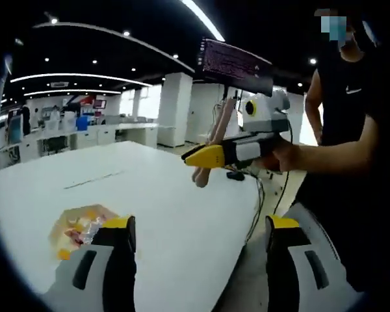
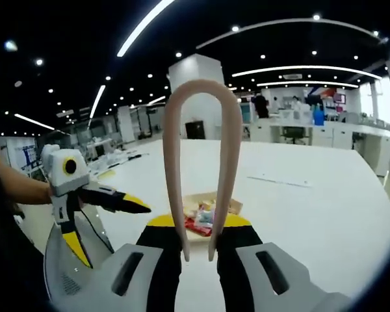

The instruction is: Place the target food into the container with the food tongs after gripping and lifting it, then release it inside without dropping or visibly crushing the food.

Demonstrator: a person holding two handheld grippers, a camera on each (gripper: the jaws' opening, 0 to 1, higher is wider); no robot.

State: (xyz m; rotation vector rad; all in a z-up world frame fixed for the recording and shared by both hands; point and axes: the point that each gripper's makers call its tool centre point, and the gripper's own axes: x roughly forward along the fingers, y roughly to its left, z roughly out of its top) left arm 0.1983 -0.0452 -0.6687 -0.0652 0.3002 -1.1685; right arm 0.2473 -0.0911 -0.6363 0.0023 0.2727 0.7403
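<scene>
Food (image 2: 201,218), wrapped snacks, lies in shallow tray (image 2: 237,207) on white tabletop (image 2: 325,214). Pink tongs (image 2: 201,162) clamped between jaws of right hand-held gripper (image 2: 198,250), loop end forward, held above tabletop. Left hand-held gripper (image 1: 201,244) wide, empty, near tray. Step judged: approach, nothing picked yet. Next: bring tongs down to food, squeeze gently.

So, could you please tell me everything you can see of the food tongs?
The food tongs are one pale pinkish-beige strip bent into a narrow U, smooth and plastic-looking. The right gripper is shut on their two arms near the tips, with the looped end pointing away from it. In the left gripper view they hang in the air beyond the table's edge, carrying no food.
</scene>
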